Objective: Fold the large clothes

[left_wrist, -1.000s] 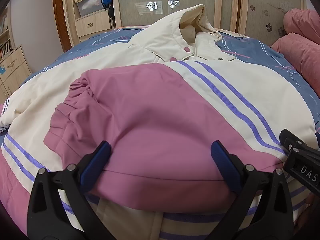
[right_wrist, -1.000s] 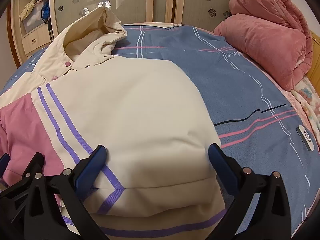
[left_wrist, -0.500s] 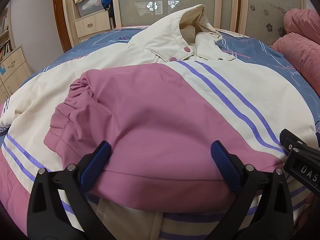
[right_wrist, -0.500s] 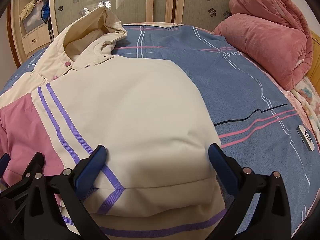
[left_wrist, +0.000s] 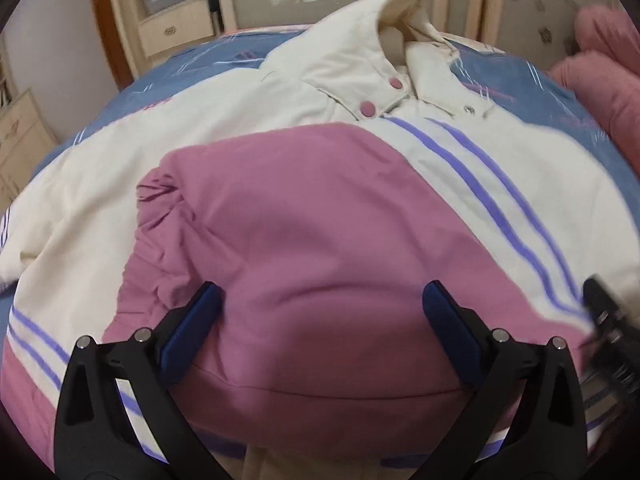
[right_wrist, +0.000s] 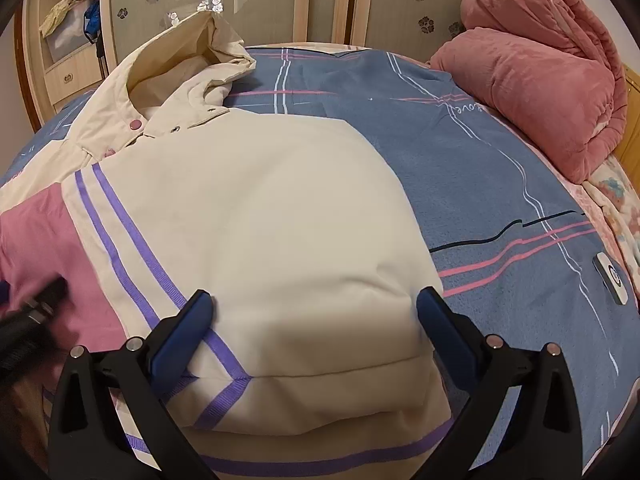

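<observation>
Your padded jacket lies on the bed, hood far from you, its long axis running straight away. The doubled near edge sits directly ahead of both tools: left gripper over the pink sleeve panel, right gripper over the cream panel. Both jaws stand wide, holding nothing; each arm is equally near its side, so a fold toward the hood seems next
</observation>
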Demonstrator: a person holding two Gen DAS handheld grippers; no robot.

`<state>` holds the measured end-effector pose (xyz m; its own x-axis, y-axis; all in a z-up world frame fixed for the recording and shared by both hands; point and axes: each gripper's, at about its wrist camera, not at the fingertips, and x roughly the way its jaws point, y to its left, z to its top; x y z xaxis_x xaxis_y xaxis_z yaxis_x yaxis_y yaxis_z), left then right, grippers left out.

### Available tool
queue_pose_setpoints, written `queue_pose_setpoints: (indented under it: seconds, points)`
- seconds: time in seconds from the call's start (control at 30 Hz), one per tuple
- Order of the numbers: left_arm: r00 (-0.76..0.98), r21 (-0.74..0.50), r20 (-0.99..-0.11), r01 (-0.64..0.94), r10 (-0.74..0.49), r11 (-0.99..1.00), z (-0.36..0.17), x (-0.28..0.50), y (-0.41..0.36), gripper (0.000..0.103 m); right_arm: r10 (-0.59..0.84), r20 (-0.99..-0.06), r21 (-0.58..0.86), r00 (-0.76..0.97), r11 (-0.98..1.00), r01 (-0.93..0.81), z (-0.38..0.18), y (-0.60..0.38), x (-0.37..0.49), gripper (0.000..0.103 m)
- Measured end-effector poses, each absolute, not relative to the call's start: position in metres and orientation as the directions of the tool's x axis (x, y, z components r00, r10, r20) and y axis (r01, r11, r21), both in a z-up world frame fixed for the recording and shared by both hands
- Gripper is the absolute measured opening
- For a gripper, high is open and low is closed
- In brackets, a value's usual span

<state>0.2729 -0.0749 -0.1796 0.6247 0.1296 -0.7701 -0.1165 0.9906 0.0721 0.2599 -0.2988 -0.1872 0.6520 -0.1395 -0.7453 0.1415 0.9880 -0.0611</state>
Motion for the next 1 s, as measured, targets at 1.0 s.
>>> queue_pose_setpoints:
  seconds: [1.0]
  points:
    - [0.661, 0.079, -0.737, -0.121, 0.139, 0.990, -0.181, 0.266, -0.077, 0.101, -0.101, -0.699, -0.006, 0.708, 0.991, 0.136, -0.178, -0.302, 0.251, 0.102]
